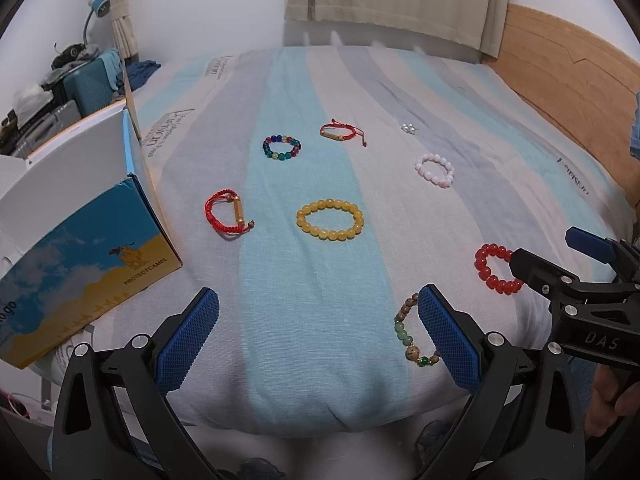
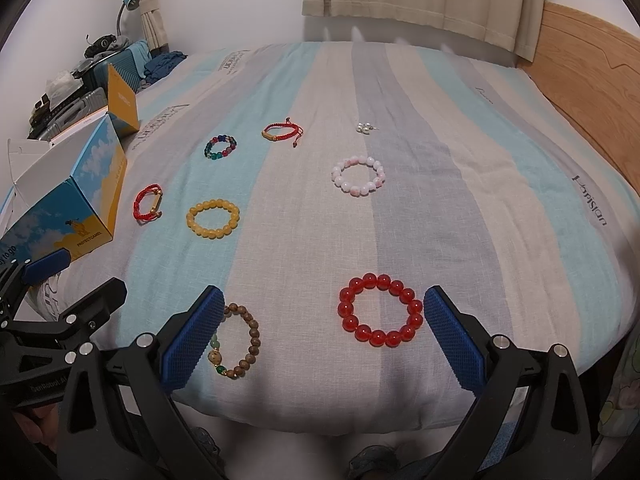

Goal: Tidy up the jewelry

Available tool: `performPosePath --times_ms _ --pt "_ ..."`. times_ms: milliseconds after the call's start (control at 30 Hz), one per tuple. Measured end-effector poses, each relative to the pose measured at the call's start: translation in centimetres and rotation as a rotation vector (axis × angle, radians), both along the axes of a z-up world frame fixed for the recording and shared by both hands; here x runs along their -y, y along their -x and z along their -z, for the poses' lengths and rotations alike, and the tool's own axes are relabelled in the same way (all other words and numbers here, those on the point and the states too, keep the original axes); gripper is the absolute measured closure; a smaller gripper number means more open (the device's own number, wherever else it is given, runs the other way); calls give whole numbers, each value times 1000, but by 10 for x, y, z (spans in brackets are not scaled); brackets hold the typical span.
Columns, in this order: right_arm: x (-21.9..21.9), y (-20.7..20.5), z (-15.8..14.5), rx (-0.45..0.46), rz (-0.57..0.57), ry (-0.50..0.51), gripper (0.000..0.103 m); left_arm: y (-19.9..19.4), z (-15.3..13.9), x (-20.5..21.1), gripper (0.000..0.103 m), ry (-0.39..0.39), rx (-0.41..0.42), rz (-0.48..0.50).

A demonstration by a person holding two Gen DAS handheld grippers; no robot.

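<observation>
Now both your grippers hover spread wide and empty over the near edge of the bed (image 2: 500,128): the right gripper (image 2: 324,332) brackets the red bead bracelet (image 2: 380,310), the left gripper (image 1: 318,336) sits beside the wooden bead bracelet (image 1: 412,334). Closing on the soft sheet could pinch fabric or roll the beads away. I count seven bracelets, one pair of pearl earrings (image 2: 364,129), and one open box (image 2: 72,200) at the left edge.
</observation>
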State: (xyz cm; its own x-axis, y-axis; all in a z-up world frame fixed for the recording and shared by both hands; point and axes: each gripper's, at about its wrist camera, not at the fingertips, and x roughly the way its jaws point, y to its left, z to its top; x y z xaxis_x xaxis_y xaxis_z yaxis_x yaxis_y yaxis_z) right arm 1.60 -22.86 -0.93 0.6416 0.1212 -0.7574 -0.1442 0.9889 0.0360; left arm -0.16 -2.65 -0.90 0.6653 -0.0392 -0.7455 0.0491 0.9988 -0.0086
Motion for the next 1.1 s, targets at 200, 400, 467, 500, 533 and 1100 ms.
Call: performPosePath --times_ms 200,400,467,500,533,1100 --pt "3 -3 2 -1 8 4 7 -2 1 2 6 0 -5 2" --pt "14 -10 5 -7 38 6 7 -11 8 9 6 -10 -20 20" --pt "20 -13 6 -12 52 7 7 -18 10 12 6 -12 -26 25" --pt "24 -14 7 -16 58 5 7 -22 12 13 6 -13 -29 28" --pt "27 -15 8 -19 64 4 7 -28 13 15 6 -14 -33 29" --pt "63 -51 54 -160 94 20 7 -130 61 37 6 -16 -139 84"
